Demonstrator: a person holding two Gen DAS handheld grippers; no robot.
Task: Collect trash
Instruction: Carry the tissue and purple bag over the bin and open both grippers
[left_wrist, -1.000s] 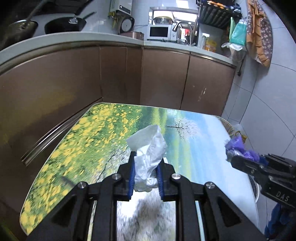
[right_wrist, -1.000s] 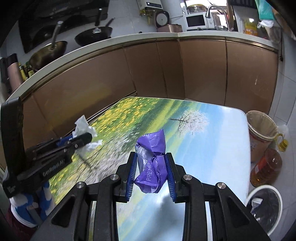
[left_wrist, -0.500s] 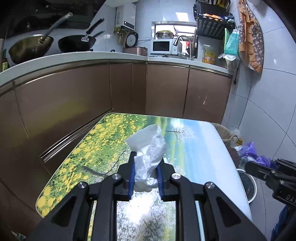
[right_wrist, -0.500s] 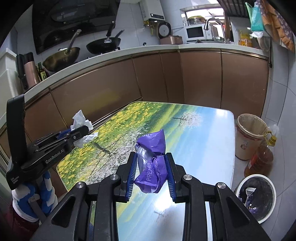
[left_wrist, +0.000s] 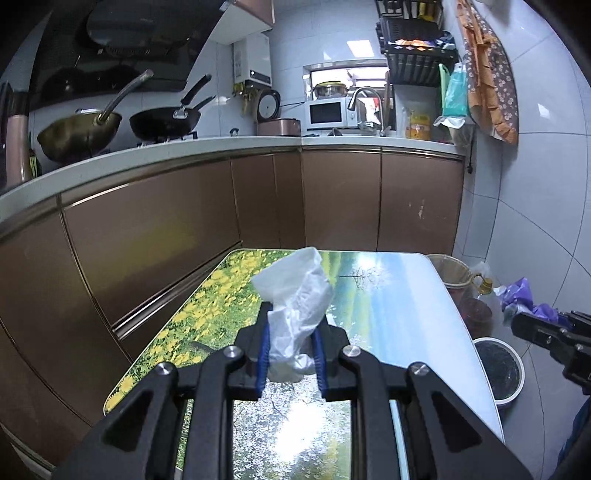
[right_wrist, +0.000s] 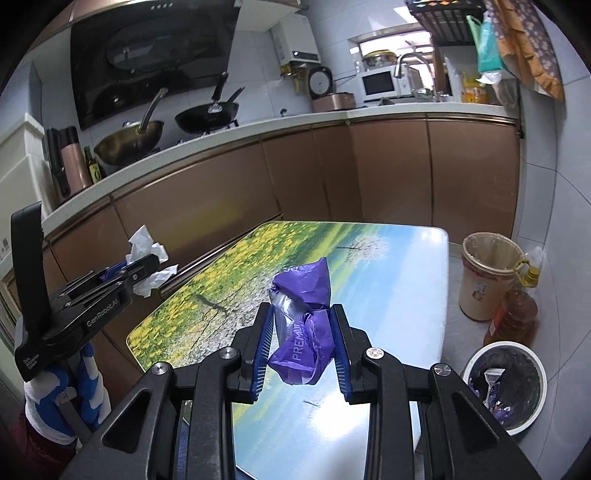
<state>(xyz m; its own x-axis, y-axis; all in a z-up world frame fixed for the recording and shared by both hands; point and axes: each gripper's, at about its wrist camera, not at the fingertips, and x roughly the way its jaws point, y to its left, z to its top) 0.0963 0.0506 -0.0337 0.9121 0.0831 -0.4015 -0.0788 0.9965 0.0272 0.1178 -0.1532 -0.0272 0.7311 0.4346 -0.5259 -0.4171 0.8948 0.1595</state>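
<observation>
My left gripper (left_wrist: 290, 332) is shut on a crumpled white tissue (left_wrist: 295, 295) and holds it well above the landscape-print table (left_wrist: 388, 306). It also shows in the right wrist view (right_wrist: 146, 267) at the left, with the tissue (right_wrist: 144, 245). My right gripper (right_wrist: 303, 332) is shut on a crumpled purple wrapper (right_wrist: 306, 325), held above the table (right_wrist: 388, 266). The right gripper shows at the left wrist view's right edge (left_wrist: 532, 325) with the wrapper (left_wrist: 517, 297). A white trash bin (right_wrist: 506, 384) with a dark liner stands on the floor to the right of the table.
A beige bin (right_wrist: 485, 273) and an oil bottle (right_wrist: 511, 315) stand on the floor beside the table's far right corner. Brown cabinets (left_wrist: 332, 199) under a white counter with pans (left_wrist: 166, 122) run behind and to the left.
Both grippers have risen and drawn back from the table with their trash still held. The white bin has come into fuller view at the lower right.
</observation>
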